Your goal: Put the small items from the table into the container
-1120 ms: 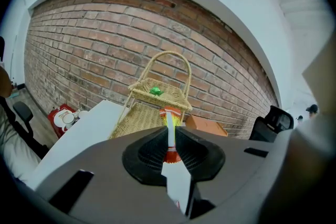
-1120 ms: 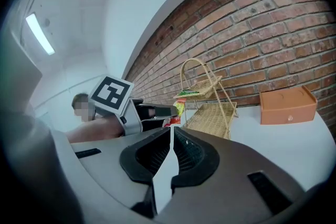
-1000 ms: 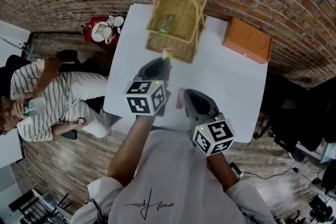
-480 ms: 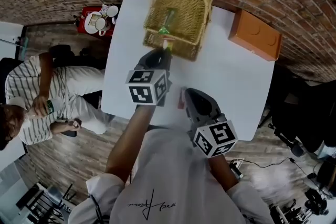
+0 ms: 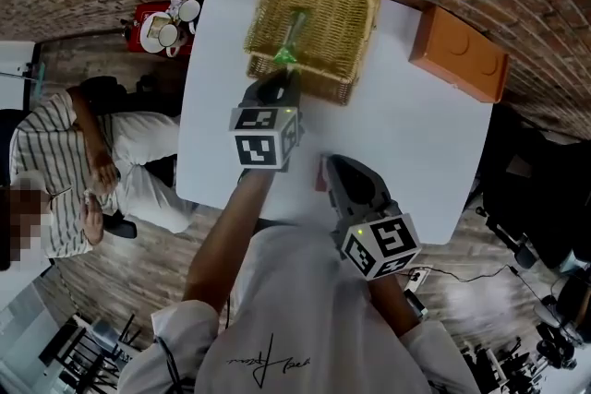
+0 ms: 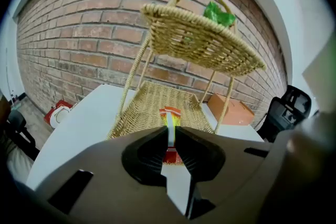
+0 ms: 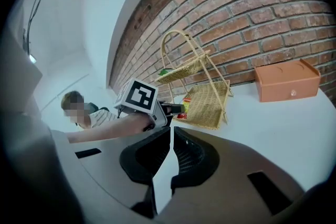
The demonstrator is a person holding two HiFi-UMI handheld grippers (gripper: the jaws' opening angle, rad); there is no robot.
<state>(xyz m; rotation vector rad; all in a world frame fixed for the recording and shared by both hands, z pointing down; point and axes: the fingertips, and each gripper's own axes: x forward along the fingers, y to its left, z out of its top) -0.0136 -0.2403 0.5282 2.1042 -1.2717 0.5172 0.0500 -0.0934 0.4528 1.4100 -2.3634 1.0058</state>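
Now, left gripper (image 6: 171,136): clamped on packet (image 6: 170,114), closer to basket (image 6: 210,44) than a second ago
Packet: edge-on between jaws, above lower tray's (image 6: 144,105) front
Right gripper (image 7: 171,134): closed, empty, over table (image 5: 406,143), near front edge

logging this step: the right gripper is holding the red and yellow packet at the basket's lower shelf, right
No: the left gripper holds the red and yellow packet at the basket's lower shelf, as the left gripper view shows. The right gripper is shut and empty.
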